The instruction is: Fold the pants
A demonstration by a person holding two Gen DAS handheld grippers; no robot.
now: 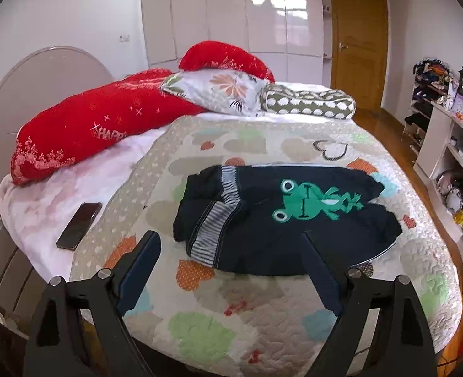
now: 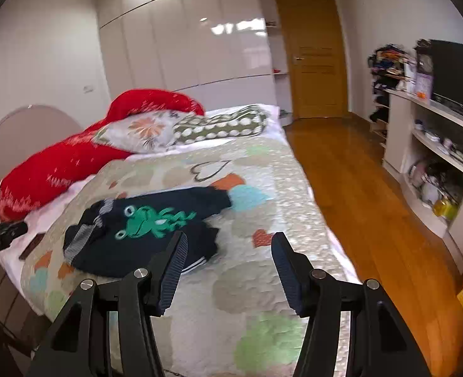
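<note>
Bed inventory: 1 pair of dark pants (image 1: pixel 281 220) with 1 green frog patch (image 1: pixel 313 202), lying folded on 1 heart-patterned quilt (image 1: pixel 231 323) near its middle. 1 phone (image 1: pixel 79 226) lay face up on the pale sheet left of the quilt. At the head end: 1 long red pillow (image 1: pixel 99 125), 1 flowered pillow (image 1: pixel 218 89), 1 spotted bolster (image 1: pixel 306 103).

Claws: 2. Left gripper (image 1: pixel 231 270) stood wide open, holding nothing, raised above the near edge of the pants. Right gripper (image 2: pixel 228 270) stood partly open, empty, over the quilt just right of the pants.

Writing: "HAPP" legible on the red pillow; the remaining letters could not be read.
</note>
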